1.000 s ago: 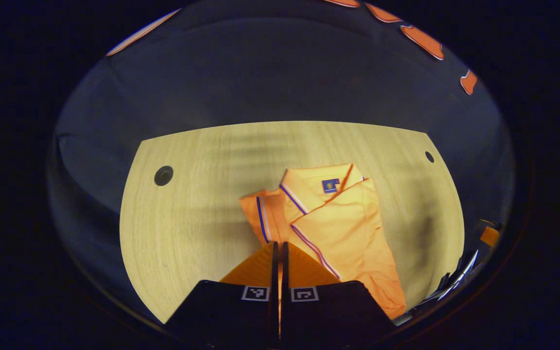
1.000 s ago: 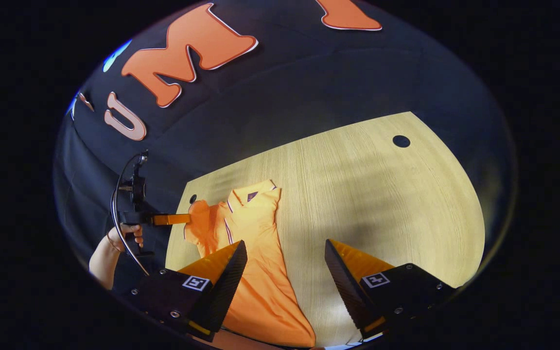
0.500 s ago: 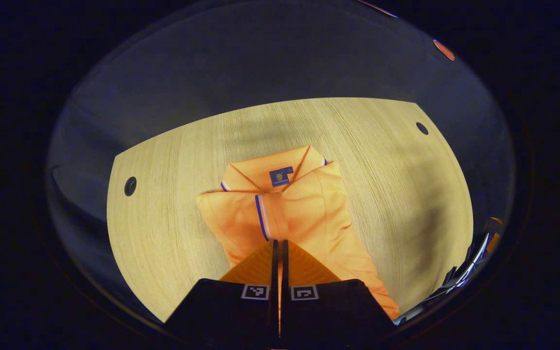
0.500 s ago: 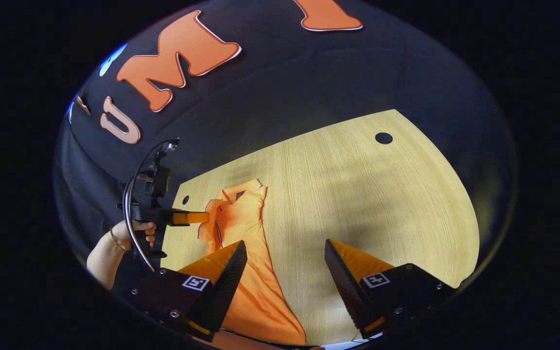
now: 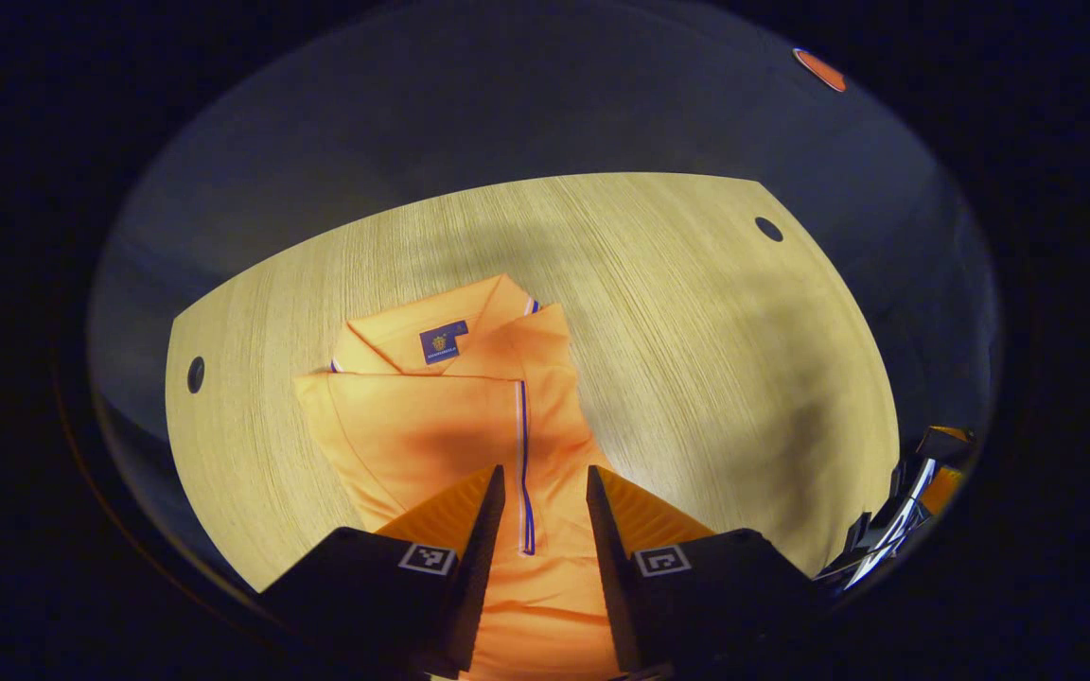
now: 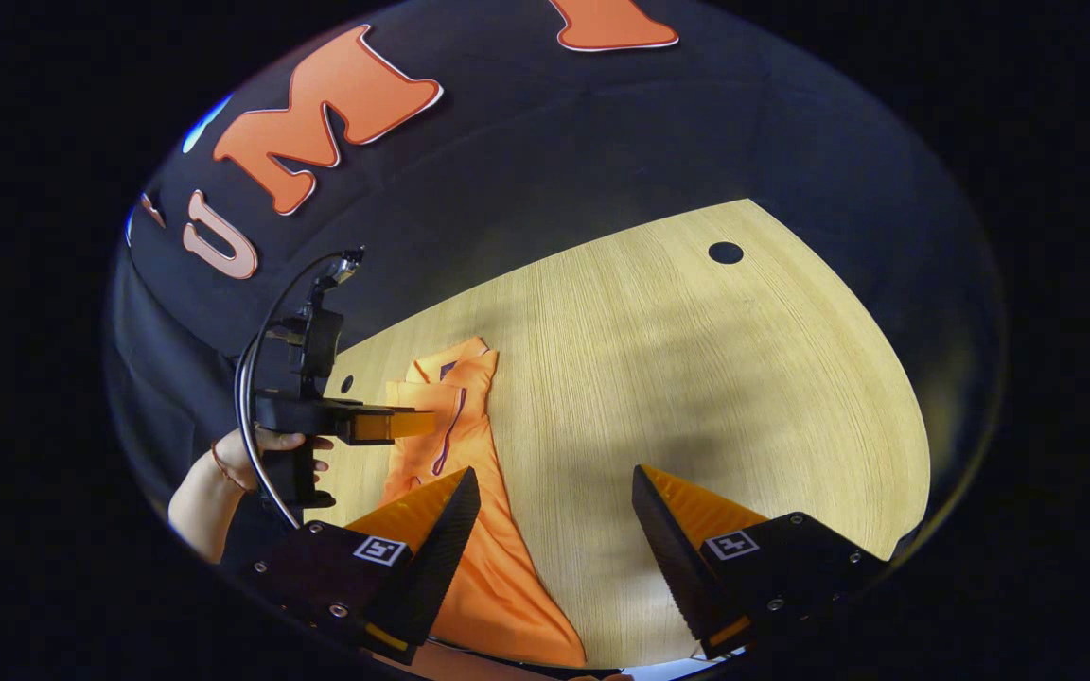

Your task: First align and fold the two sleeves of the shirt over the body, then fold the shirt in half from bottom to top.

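Note:
An orange polo shirt lies flat on the wooden table, collar with a blue label at the far end. One sleeve is folded across the body, and its blue-and-white striped cuff runs down between my fingers. My left gripper hovers open just over that cuff, with nothing between its fingers. In the right gripper view the shirt appears long and narrow, with the left gripper above it, held by a hand. My right gripper is open over bare table beside the shirt's lower part.
Round holes sit in the tabletop near its corners: one hole far right, another hole at the left edge. The black cloth wall closes the back. Part of the right gripper's body shows at the right rim.
My left gripper carried the sleeve across the body, then opened and let it go. The sleeve now lies flat on the shirt. The right gripper stayed open and barely shifted.

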### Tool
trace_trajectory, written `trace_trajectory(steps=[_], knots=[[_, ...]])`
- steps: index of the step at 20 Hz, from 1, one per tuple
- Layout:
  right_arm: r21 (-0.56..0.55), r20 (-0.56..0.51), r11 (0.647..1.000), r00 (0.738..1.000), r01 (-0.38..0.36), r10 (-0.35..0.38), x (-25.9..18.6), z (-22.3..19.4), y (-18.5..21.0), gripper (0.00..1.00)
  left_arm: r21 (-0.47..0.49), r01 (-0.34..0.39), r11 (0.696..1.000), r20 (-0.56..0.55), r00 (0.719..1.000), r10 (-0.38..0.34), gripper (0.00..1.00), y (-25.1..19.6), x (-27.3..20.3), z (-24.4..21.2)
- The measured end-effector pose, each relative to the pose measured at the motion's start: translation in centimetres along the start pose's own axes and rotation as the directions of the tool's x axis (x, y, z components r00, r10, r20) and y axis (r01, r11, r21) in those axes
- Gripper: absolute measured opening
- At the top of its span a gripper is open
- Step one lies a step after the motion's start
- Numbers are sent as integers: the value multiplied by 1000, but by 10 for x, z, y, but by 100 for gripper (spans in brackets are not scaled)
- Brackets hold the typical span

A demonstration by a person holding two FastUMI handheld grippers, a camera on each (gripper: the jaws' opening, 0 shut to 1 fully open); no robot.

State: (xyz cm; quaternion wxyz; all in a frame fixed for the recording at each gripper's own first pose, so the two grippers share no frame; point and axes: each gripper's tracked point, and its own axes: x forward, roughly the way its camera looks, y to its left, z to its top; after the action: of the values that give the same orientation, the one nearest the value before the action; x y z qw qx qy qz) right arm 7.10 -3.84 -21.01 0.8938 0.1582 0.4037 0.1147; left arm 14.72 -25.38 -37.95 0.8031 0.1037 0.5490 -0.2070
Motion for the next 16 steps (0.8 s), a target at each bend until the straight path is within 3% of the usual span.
trace_trajectory(steps=[3, 4, 6, 16], knots=[[-1, -6, 1000, 1000, -8, 8, 1, -1, 9, 98, -9, 35, 999, 43, 998, -34, 54, -4, -16, 3], [-7, -10, 1000, 1000, -10, 10, 5, -2, 15, 98, -9, 42, 999, 49, 998, -41, 73, -4, -22, 1], [-22, -15, 1000, 1000, -15, 15, 7, -4, 26, 98, -17, 34, 999, 69, 997, -32, 96, 5, -35, 0], [-138, -51, 990, 999, -25, 18, 16, -14, 79, 98, -213, -29, 977, 149, 987, 62, 99, 97, -113, -54]])
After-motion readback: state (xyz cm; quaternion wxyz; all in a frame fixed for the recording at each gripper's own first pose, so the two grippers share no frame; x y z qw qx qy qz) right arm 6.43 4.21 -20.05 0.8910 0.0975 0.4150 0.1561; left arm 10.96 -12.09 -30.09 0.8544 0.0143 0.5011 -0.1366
